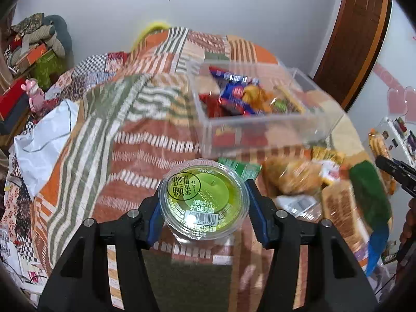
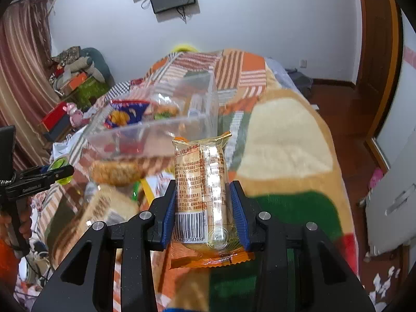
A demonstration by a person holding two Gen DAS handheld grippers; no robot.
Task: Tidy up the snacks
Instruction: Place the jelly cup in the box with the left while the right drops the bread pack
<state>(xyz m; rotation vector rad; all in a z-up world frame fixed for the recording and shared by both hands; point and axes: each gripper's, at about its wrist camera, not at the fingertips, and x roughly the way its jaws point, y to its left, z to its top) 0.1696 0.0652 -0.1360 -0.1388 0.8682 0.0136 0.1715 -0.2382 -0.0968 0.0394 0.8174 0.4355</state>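
Observation:
My left gripper (image 1: 204, 200) is shut on a round green jelly cup (image 1: 204, 202), held above the bed. A clear plastic bin (image 1: 262, 130) with several wrapped snacks in it stands ahead and to the right. My right gripper (image 2: 202, 200) is shut on a clear-and-orange cracker packet (image 2: 201, 189), held upright, just right of the same bin (image 2: 145, 132). Loose snacks (image 1: 299, 176) lie on the blanket in front of the bin. The left gripper (image 2: 49, 174) with the jelly cup shows at the left of the right wrist view.
A patchwork blanket (image 1: 130, 135) covers the bed. A white sheet (image 1: 44, 140) lies at its left edge. Boxes and a pink toy (image 1: 35, 96) pile up at the left wall. A wooden door frame (image 2: 374, 59) and white drawers (image 2: 395, 195) stand at the right.

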